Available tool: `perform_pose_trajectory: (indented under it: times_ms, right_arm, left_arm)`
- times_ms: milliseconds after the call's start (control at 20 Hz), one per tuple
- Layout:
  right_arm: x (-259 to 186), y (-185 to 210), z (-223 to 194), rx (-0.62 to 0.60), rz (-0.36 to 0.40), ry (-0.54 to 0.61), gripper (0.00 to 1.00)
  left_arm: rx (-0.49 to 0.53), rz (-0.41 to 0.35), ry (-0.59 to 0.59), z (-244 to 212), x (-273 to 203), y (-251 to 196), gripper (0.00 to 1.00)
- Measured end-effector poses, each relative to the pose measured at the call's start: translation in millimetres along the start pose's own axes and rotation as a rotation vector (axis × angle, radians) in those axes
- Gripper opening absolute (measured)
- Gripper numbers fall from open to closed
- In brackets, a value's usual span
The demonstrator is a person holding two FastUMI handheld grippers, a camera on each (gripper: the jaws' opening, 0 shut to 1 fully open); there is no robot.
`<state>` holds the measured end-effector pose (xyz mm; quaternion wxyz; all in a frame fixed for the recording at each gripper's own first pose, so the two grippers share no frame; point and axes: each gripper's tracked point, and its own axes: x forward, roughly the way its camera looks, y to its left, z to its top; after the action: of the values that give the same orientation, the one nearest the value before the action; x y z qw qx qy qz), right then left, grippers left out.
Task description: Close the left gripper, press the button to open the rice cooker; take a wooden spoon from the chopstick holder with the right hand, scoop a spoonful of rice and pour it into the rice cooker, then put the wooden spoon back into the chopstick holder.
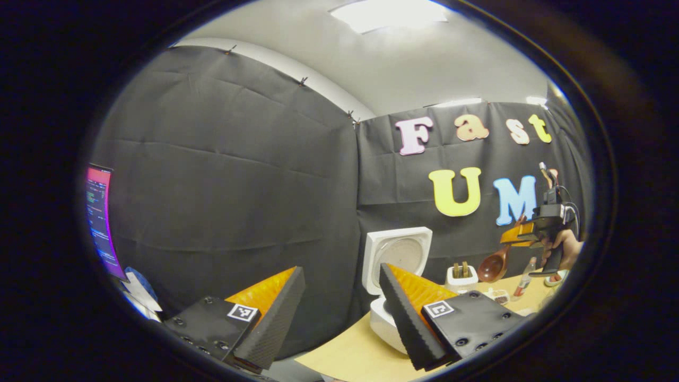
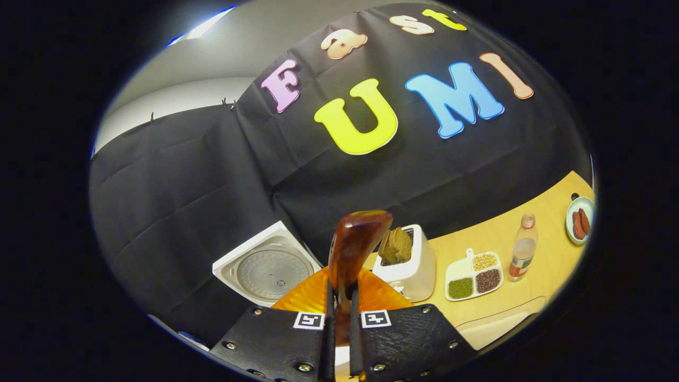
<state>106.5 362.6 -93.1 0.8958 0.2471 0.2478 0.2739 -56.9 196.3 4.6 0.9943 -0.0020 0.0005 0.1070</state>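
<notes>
Right gripper [image 2: 339,313] pinches the glossy reddish-brown wooden spoon [image 2: 354,245], both fingers pressed on its handle, bowl standing up beyond the tips.

In the left gripper view, the left gripper [image 1: 339,302] is raised with its fingers wide apart and holding nothing; between and beyond its tips stands one white rice cooker [image 1: 395,254], lid upright and open. Right of that, one white chopstick holder [image 1: 461,278], and a hand [image 1: 565,249] lifts the right gripper with the spoon above the light wooden table [image 1: 360,353]. Beyond the right gripper's fingers: one divided white dish of grains [image 2: 473,276], one clear bottle [image 2: 522,246], one small plate [image 2: 580,219].
</notes>
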Motion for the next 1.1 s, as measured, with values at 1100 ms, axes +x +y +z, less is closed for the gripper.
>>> perform_pose_trajectory:
  times_ms: [1100]
  right_arm:
    - [-148.2,-224.5,70.0,-0.085,-0.371,-0.144,0.11]
  left_arm:
    - [-0.061,-0.225,-0.026,20.7,15.4,-157.2,0.96]
